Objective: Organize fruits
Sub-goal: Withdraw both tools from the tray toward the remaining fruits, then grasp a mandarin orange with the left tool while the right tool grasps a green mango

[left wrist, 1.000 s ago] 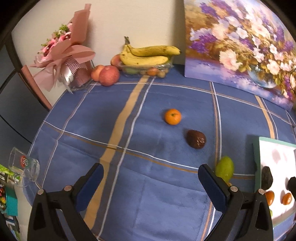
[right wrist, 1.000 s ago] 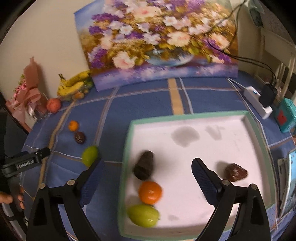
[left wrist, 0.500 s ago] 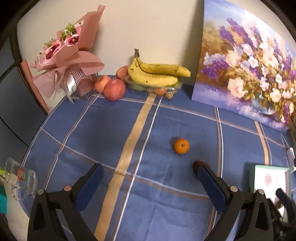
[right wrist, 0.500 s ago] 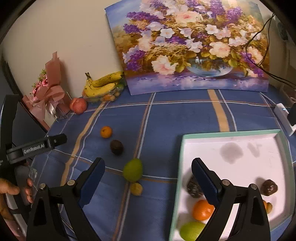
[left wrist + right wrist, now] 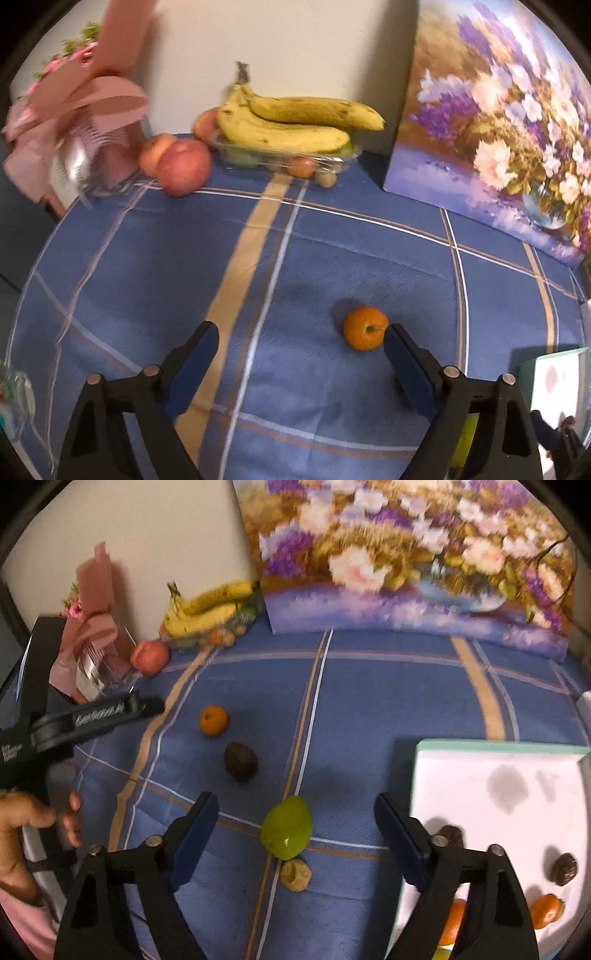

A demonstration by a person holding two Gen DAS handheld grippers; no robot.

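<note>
On the blue checked cloth lie a small orange (image 5: 365, 328) (image 5: 213, 720), a dark brown fruit (image 5: 241, 761), a green pear-like fruit (image 5: 286, 827) and a small tan fruit (image 5: 295, 874). My left gripper (image 5: 301, 341) is closing, its pads bare; the orange sits just inside its right finger (image 5: 406, 369), untouched. My right gripper (image 5: 295, 814) is closing too, with the green fruit between its jaws and clear of both pads. The white tray (image 5: 491, 746) at the right holds several fruits, among them an orange piece (image 5: 546, 908) and a dark one (image 5: 564, 864).
Bananas (image 5: 291, 125) on a clear box, apples (image 5: 181, 162) and a pink bouquet (image 5: 85, 122) stand along the back wall beside a flower painting (image 5: 506, 122). A hand (image 5: 33, 823) grips the left tool (image 5: 88, 716) at the cloth's left edge.
Both grippers swung left and lower, off the tray and over the loose fruit. The orange came close to the left jaws, the green fruit between the right jaws. Both pairs of jaws narrowed.
</note>
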